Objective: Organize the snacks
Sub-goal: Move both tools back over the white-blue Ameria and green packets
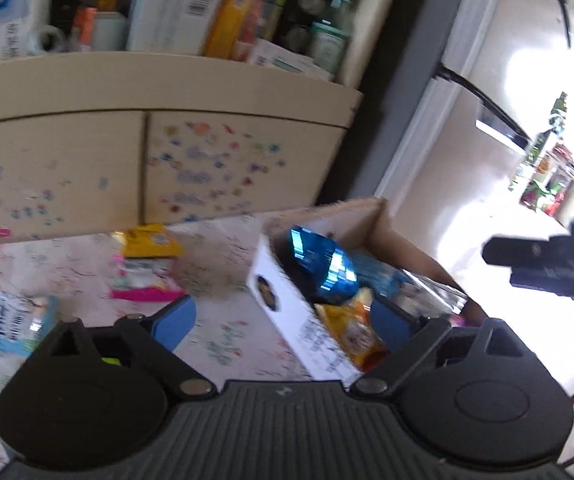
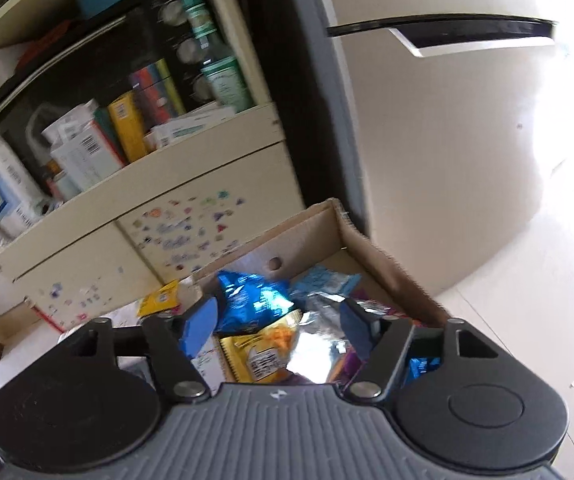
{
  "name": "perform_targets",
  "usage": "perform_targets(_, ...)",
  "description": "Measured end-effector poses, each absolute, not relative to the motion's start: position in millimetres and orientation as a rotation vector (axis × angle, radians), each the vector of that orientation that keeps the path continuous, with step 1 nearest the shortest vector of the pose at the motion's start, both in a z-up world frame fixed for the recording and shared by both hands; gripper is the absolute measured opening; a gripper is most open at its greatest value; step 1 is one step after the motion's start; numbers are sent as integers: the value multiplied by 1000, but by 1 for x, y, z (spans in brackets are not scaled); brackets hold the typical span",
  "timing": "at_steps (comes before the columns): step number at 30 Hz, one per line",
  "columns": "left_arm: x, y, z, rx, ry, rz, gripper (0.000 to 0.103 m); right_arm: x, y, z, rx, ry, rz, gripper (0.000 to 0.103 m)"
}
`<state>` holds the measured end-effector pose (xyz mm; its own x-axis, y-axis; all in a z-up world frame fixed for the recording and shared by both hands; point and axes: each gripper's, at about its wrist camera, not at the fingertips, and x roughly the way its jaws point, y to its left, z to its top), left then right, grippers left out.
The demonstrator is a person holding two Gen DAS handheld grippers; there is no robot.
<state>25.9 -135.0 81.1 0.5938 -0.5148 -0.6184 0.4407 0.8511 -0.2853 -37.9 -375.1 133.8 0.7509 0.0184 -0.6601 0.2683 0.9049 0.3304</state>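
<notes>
- Left gripper [image 1: 283, 320]: fingers spread wide, nothing between the blue pads [image 1: 177, 320]; it hangs above the near white wall of the cardboard box [image 1: 287, 304].
- Right gripper [image 2: 279, 324]: spread wide as well, empty, poised over the box interior. From the left wrist view its dark body shows at 3 o'clock, well apart from the box.
- Cardboard box sits on a patterned tablecloth [image 1: 67, 264], brown inner walls, one round hole in the far wall [image 2: 274, 263].
- Inside the box, right wrist view: shiny blue packet [image 2: 247, 300] toward 11 o'clock, light blue packet [image 2: 323, 282] at 1 o'clock, silver foil packet [image 2: 315, 344] in the middle, yellow-orange packet [image 2: 255, 354] at 7 o'clock, touching the foil one. A purple edge shows under the foil; cannot tell what it is.
- Loose on the cloth, left wrist view: yellow packet [image 1: 149, 240] at 10 o'clock of the box, pink-edged packet [image 1: 143, 280] just beside and nearer, pale blue packet [image 1: 11, 316] at far 9 o'clock, well apart from the box.
- Behind the table: cream cabinet [image 1: 167, 92] with stickers on its doors, shelf above crowded with cartons and tins. Frames blurred; labels unreadable.
</notes>
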Motion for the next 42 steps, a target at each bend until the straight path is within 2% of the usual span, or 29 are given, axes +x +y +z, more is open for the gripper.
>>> perform_targets(12,76,-35,87,-27,759,-286,95,-9,-310,130,323,740,85,79)
perform_targets(20,107,15,55,-67,847,-155,95,18,-261,109,258,780,199,79)
perform_targets(33,133,6,16,-36,895,-205,95,53,-199,60,115,867,425,79)
perform_targets(42,144,0,-5,-15,934,-206,95,72,-169,33,-7,859,537,93)
